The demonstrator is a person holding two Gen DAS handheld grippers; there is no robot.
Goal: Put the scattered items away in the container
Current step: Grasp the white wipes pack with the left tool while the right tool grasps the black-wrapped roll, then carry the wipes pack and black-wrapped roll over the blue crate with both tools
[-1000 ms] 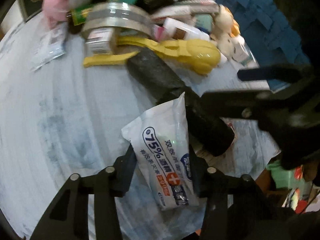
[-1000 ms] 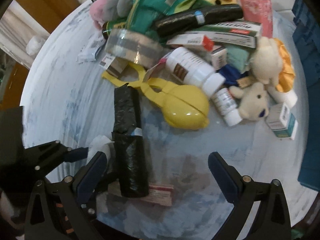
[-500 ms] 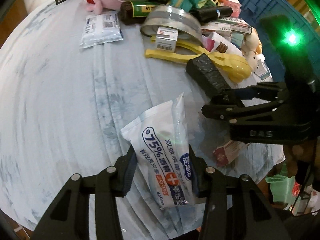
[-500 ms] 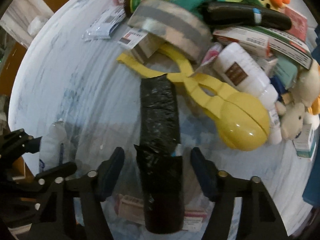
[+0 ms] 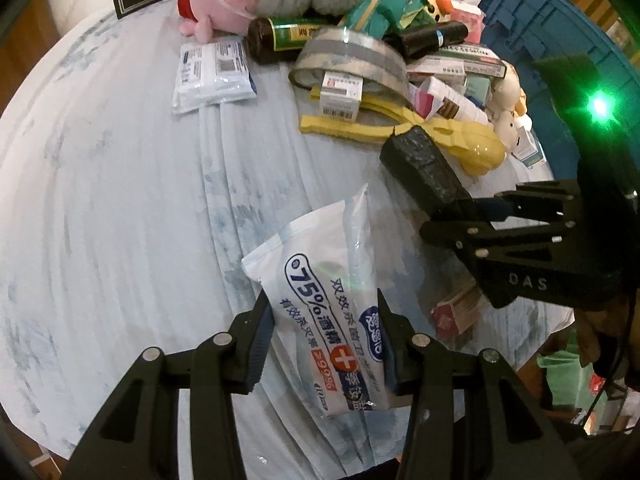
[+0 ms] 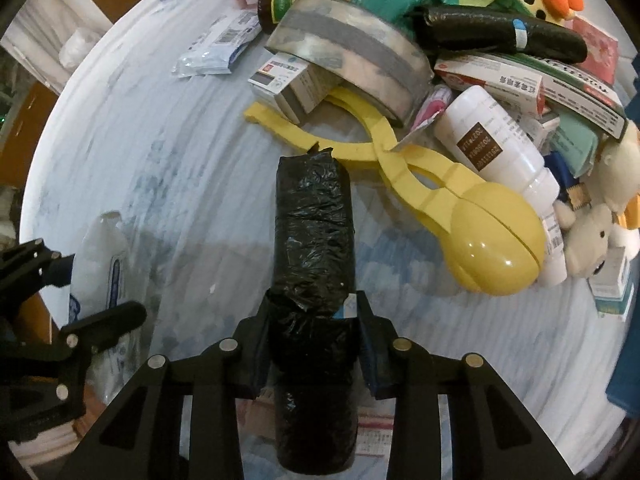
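Blue container (image 5: pixel 532 36): ribbed plastic, beyond and right of the left gripper (image 5: pixel 324 344), nothing in it yet as far as visible.

Table cloth (image 5: pixel 120 200): pale, creased, streaked.

Black bag roll (image 6: pixel 314 240): crinkled film cylinder. A second ago the right gripper (image 6: pixel 314 334) stood wide beside it; now its jaws are closing, pads on both flanks. Judged: second item nearly secured, lift can follow.

Wipes pack (image 5: pixel 332 320): glossy soft pouch, pinched between the left gripper's narrow pads, unchanged.
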